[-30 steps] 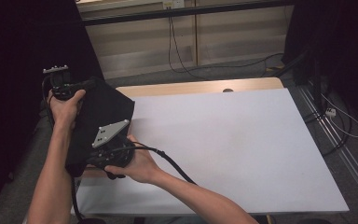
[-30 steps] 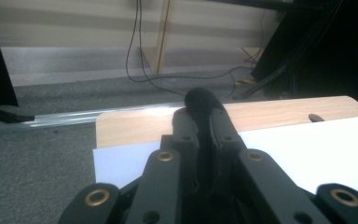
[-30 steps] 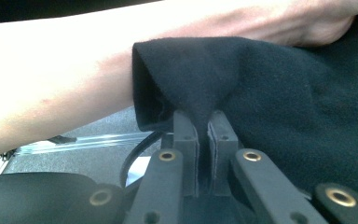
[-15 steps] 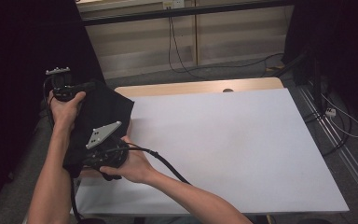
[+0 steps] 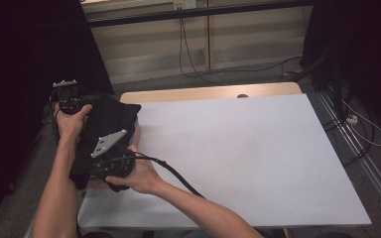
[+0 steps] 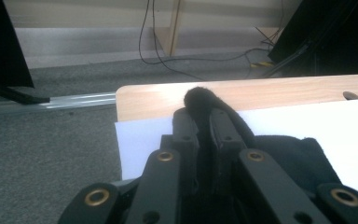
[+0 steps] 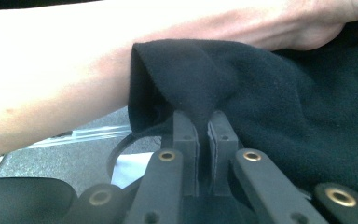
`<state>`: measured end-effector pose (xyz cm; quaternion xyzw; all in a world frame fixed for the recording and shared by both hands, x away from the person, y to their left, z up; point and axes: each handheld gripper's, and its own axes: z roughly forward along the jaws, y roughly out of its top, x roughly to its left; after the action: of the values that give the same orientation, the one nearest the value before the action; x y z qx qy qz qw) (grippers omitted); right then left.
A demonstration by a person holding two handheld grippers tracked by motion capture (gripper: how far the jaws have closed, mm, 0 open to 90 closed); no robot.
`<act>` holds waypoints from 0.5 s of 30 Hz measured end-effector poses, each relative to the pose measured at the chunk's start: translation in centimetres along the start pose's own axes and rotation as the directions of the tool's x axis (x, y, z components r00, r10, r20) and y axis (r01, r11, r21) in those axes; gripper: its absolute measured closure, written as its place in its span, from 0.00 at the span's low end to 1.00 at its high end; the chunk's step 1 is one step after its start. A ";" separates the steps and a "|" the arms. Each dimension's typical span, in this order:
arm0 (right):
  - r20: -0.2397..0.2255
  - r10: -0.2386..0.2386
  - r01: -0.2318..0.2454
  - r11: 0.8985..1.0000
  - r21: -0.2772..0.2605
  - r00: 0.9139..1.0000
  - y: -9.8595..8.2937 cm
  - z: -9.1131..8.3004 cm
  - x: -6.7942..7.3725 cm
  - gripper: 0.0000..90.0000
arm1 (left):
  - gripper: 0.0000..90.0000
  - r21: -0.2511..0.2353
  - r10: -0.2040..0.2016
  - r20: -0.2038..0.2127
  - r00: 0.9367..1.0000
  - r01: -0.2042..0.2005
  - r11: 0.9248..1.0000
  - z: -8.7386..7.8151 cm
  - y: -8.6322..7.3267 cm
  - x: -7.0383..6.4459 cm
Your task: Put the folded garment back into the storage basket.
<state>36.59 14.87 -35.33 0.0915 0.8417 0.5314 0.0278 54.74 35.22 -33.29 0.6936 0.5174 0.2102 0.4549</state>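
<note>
A black fleece cloth (image 5: pixel 110 119) hangs bunched over the table's left edge, held between both grippers. My left gripper (image 5: pixel 79 103) grips its far end; in the left gripper view the jaws (image 6: pixel 204 122) are shut on a fold, and a tuft of cloth (image 6: pixel 200 95) pokes out past the tips. My right gripper (image 5: pixel 96 166), with its grey plate on top, holds the near end. In the right gripper view it (image 7: pixel 203 127) is shut on a cloth fold (image 7: pixel 191 79), and a forearm (image 7: pixel 74 70) crosses just behind.
A white sheet (image 5: pixel 238 148) covers the table, with a wooden strip (image 5: pixel 203 93) bare along the far edge. Cables (image 5: pixel 191 59) lie on the grey carpet beyond. A metal rail (image 5: pixel 362 163) runs along the right side. Black curtains stand at left and right.
Both hands have drawn a little closer together at the table's left edge, bunching the cloth more. The left gripper has come slightly nearer and to the right.
</note>
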 end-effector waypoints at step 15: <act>0.019 0.009 -0.009 0.999 0.039 1.000 -0.8 1.1 -0.5 0.95 | 0.93 0.037 -0.007 -0.005 1.000 0.007 0.999 0.7 -2.2 1.1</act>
<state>37.15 15.43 -36.53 0.1009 0.8511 0.5142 0.0318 54.57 36.07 -35.74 0.6996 0.5248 0.2004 0.4415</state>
